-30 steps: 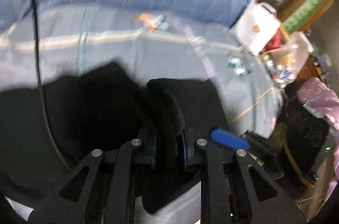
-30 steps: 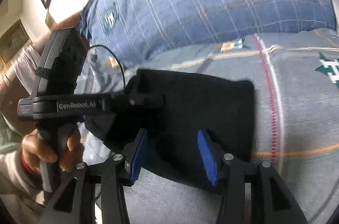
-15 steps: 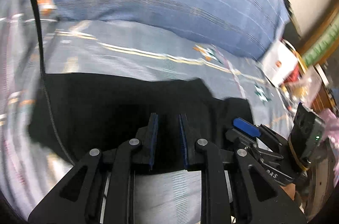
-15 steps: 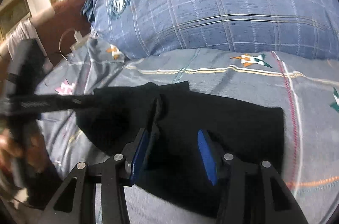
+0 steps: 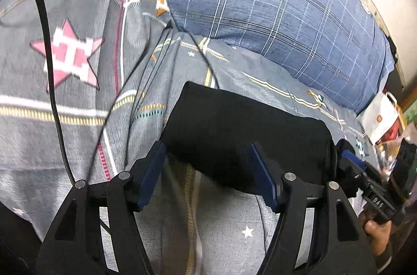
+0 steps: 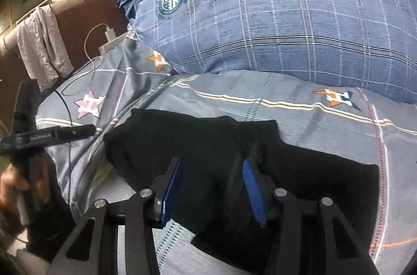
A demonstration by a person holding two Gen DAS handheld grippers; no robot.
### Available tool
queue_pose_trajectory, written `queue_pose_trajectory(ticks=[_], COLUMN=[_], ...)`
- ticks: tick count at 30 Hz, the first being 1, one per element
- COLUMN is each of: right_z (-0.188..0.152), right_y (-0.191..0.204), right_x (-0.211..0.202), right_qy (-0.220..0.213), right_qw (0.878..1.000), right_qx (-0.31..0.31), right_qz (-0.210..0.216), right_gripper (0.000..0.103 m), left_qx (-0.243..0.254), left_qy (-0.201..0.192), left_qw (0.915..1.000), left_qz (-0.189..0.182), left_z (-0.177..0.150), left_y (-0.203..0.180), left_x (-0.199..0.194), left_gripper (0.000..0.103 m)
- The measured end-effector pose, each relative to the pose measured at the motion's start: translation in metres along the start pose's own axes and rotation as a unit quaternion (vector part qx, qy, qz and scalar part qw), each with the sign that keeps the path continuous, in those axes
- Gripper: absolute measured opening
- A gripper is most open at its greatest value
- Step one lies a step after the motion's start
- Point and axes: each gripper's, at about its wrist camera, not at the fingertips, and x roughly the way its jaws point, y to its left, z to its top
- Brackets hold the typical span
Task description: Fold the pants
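Note:
The black pants (image 5: 242, 134) lie folded into a flat bundle on the grey patterned bedspread (image 5: 78, 82). My left gripper (image 5: 206, 168) is open and empty, with its blue pads at the near left edge of the bundle. My right gripper (image 6: 211, 186) is open over the near edge of the pants (image 6: 208, 144), the cloth lying under and between its pads. The right gripper also shows at the right edge of the left wrist view (image 5: 351, 163). The left gripper shows at the left of the right wrist view (image 6: 65, 133).
A big blue plaid pillow (image 6: 273, 14) lies behind the pants. A black cable (image 5: 52, 92) runs across the bedspread at left. A white charger and cord (image 6: 108, 36) sit by the headboard. A white bag and clutter (image 5: 380, 116) are at the far right.
My left gripper has let go of the black cloth, opened wide and drawn back to the left end of the bundle. The pants now lie flat, folded over. My right gripper stayed open.

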Motion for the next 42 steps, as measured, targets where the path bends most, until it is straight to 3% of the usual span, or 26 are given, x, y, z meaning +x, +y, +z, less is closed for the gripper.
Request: queue_pose_trajectory(ticks=[4, 10, 15, 18, 24, 28, 34, 42], right_z=[-0.010, 0.016, 0.052, 0.070, 0.093, 0.095, 0.091, 0.089], right_y=[-0.009, 0.003, 0.025, 0.049, 0.089, 0.100, 0.083, 0.062], right_x=[0.031, 0.026, 0.051, 0.080, 0.134, 0.137, 0.130, 0.117], right_qy=[0.045, 0.028, 0.035, 0.059, 0.114, 0.102, 0.093, 0.080], right_qw=[0.999, 0.999, 0.994, 0.990, 0.981, 0.981, 0.986, 0.988], right_qx=[0.028, 0.013, 0.021, -0.012, -0.086, -0.106, -0.084, -0.041], right_qz=[-0.003, 0.015, 0.100, 0.126, 0.128, 0.126, 0.113, 0.128], right_gripper=[0.047, 0.048, 0.049, 0.052, 0.056, 0.056, 0.057, 0.065], left_qx=[-0.013, -0.034, -0.078, -0.090, -0.098, -0.103, -0.104, -0.092], left_qy=[-0.006, 0.004, 0.025, 0.028, 0.035, 0.040, 0.050, 0.053], left_qw=[0.9999, 0.9991, 0.9947, 0.9931, 0.9915, 0.9908, 0.9897, 0.9924], left_qz=[-0.002, -0.023, -0.062, -0.069, -0.078, -0.078, -0.085, -0.062], left_z=[-0.003, -0.005, -0.016, -0.020, -0.015, -0.012, -0.017, -0.021], left_y=[0.005, 0.013, 0.024, 0.027, 0.024, 0.024, 0.017, 0.007], left_x=[0.005, 0.012, 0.017, 0.018, 0.023, 0.026, 0.030, 0.038], left_gripper=[0.066, 0.066, 0.069, 0.071, 0.071, 0.071, 0.071, 0.071])
